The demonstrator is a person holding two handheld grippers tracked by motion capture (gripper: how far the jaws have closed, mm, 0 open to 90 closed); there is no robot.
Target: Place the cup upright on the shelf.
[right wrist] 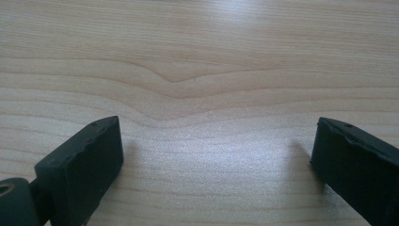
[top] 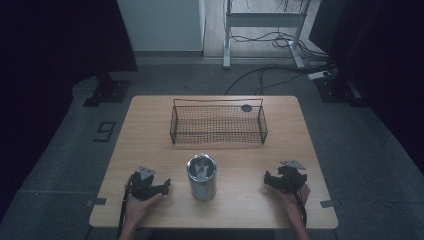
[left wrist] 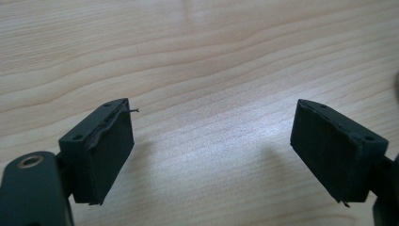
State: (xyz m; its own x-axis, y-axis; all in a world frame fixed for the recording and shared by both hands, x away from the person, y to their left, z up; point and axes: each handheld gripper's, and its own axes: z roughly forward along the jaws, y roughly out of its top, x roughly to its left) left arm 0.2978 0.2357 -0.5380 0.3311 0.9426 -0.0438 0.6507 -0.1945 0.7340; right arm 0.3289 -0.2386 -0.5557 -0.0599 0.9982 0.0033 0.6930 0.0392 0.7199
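Left gripper (top: 165,187) rested near the table's (top: 150,115) front-left corner, jaws spread wide with nothing between them. Between my hands, close to the front edge, stood the metal can (top: 201,178), upright, something pale inside. I judged it stiff, smooth and slippery, likely light; its round wall at mid-height seemed the place to grip. Right gripper (top: 268,179), toward the front-right corner, was likewise open and empty.

You're working in a lab or test room, not a home. Bare wooden desk (top: 150,120) on grey carpet, dark curtains (top: 60,40) at both sides. Loose cables (top: 270,40) run across the floor past the far desk edge, under a metal frame stand (top: 265,20). A "9" (top: 105,131) is taped on the floor by the desk's left edge.
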